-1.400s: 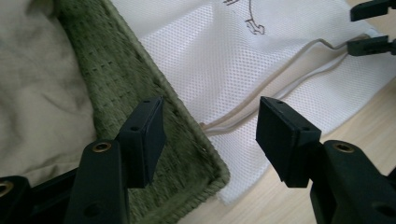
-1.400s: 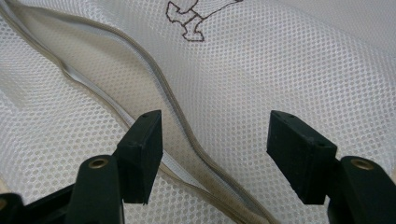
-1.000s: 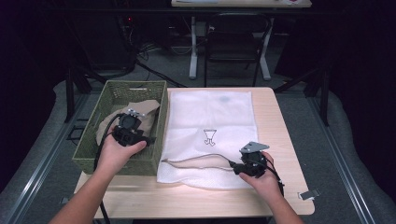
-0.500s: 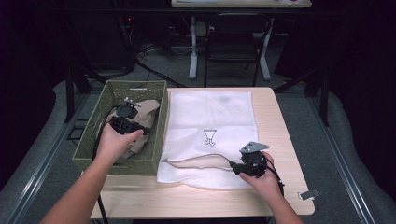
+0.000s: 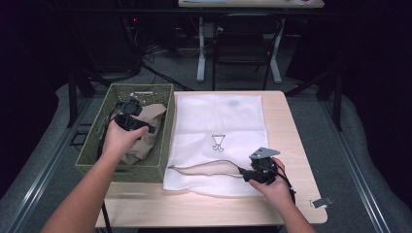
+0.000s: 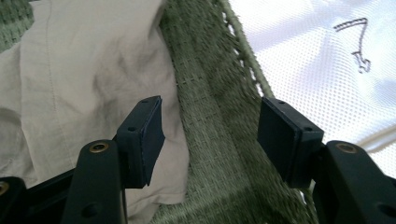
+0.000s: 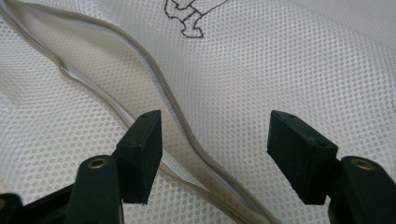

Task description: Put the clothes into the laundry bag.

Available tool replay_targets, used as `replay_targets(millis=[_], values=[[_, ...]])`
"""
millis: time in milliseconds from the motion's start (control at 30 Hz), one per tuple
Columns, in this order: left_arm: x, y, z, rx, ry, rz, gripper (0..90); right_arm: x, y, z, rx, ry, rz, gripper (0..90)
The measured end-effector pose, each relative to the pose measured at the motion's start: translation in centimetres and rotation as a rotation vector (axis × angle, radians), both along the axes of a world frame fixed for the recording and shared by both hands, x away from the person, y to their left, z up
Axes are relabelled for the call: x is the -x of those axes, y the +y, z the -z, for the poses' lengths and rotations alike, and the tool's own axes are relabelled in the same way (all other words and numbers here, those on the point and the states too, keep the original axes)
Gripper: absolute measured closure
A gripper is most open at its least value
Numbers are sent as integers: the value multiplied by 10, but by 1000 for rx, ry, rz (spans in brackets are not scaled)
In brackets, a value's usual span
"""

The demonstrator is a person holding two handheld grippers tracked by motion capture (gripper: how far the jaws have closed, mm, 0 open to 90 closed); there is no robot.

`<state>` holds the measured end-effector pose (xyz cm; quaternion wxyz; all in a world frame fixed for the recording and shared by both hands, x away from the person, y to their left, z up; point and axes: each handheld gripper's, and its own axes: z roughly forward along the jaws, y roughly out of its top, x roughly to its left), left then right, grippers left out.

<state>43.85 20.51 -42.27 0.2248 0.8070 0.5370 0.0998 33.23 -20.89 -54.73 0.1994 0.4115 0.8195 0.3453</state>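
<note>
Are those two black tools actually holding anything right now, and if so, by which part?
Nothing is held. The left tool stands open inside the green basket, beside the beige cloth. The right tool stands open over the white mesh bag, above its zipper.

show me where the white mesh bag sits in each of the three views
High view: the white mesh bag lies flat mid-table, right of the green basket.
Left gripper view: it is at the upper right, beyond the basket wall.
Right gripper view: it spreads across the picture, its zipper opening running diagonally past the open claw.
Shared landmark: the dark printed mark.
</note>
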Motion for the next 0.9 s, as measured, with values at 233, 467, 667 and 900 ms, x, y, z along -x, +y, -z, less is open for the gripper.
replay_targets(millis=[233, 467, 667, 900], values=[[-11, 1, 2, -16, 10, -34, 396, 0, 0, 0, 1, 0, 0, 354], [-21, 6, 7, -20, 33, -72, 395, 0, 0, 0, 2, 1, -2, 355], [-27, 7, 11, -17, 36, -95, 395, -1, 0, 0, 3, 2, -4, 354], [-34, 9, 16, -19, 49, -124, 393, -1, -1, 1, 3, 2, -4, 354]])
